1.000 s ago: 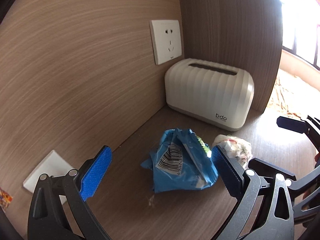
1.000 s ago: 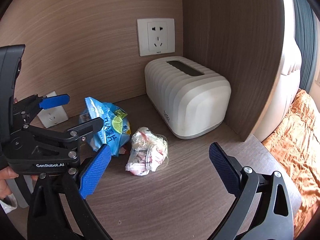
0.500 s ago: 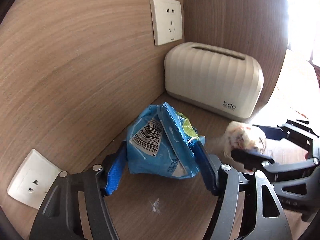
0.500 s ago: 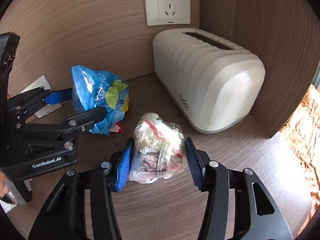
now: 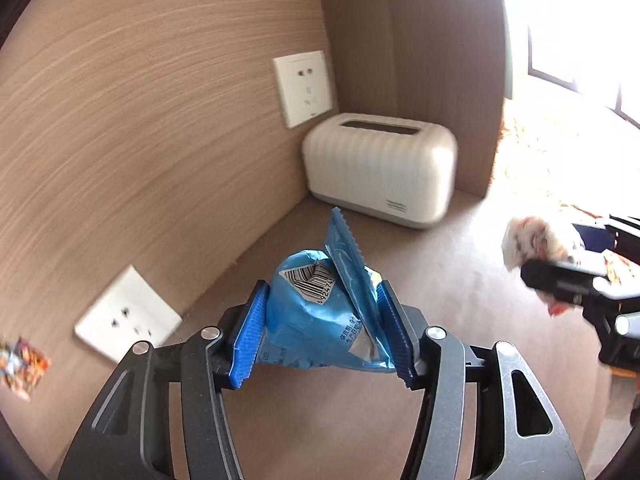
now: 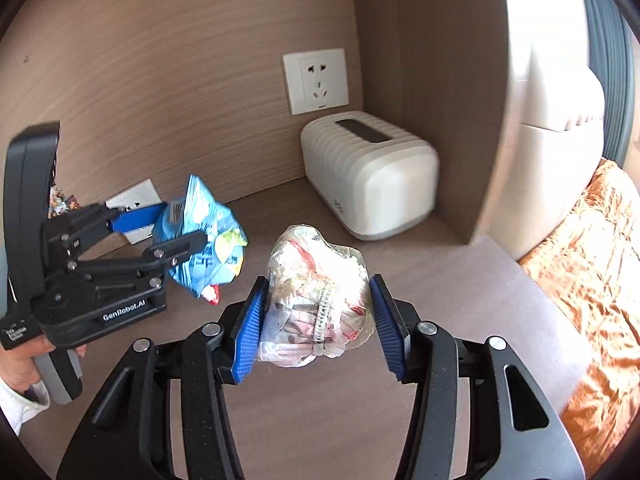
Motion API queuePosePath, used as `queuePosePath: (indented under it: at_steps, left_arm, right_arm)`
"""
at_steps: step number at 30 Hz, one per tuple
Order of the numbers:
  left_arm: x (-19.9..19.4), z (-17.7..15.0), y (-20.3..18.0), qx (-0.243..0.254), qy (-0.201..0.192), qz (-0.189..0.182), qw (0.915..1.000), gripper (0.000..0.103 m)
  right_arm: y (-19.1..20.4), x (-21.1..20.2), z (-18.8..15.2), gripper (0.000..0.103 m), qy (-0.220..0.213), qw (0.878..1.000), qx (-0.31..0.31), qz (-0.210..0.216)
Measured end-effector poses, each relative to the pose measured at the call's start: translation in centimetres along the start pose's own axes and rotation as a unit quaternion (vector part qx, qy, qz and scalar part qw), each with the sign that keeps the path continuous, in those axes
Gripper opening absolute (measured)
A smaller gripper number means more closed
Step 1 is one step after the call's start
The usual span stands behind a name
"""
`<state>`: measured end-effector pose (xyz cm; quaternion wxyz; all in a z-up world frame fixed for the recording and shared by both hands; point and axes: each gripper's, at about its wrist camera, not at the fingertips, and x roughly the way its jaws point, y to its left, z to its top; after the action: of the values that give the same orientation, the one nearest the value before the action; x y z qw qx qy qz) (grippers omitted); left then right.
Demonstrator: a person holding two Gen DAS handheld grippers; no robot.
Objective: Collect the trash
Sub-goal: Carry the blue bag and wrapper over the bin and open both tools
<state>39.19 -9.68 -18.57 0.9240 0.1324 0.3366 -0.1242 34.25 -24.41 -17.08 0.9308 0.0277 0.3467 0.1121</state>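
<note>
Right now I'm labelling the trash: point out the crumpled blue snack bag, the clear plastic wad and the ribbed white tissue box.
crumpled blue snack bag (image 5: 316,316), left wrist view, bag's middle
clear plastic wad (image 6: 316,300), right wrist view, centre
ribbed white tissue box (image 6: 368,172), right wrist view, ribbed side

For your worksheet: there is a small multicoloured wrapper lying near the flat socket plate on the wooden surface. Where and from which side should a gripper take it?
Take the small wrapper across its crumpled middle, coming down from above. It seems to lie low on the wooden surface near the back panel, so a side approach looks cramped. It is blurred, so its edges are hard to judge.
</note>
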Motion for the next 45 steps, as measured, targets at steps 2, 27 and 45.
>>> queuePosePath:
  at_steps: [2, 27, 45]
  left_arm:
    - [-1.6, -0.5, -1.3, 0.004, -0.005, -0.002, 1.0000, 0.054]
    - [-15.8, -14.1, -29.7, 0.043, 0.021, -0.120, 0.9916, 0.054]
    - [-1.2, -34.8, -40.9, 0.059, 0.189, -0.223, 0.9544, 0.096]
  right_arm:
    - [-0.4, -1.3, -0.7, 0.052, -0.003, 1.000, 0.003, -0.001]
    - [-11.3, -22.2, -22.3, 0.052, 0.040, 0.997, 0.041, -0.043]
    - [-18.5, -10.3, -44.1, 0.092, 0.200, 0.972, 0.116, -0.041]
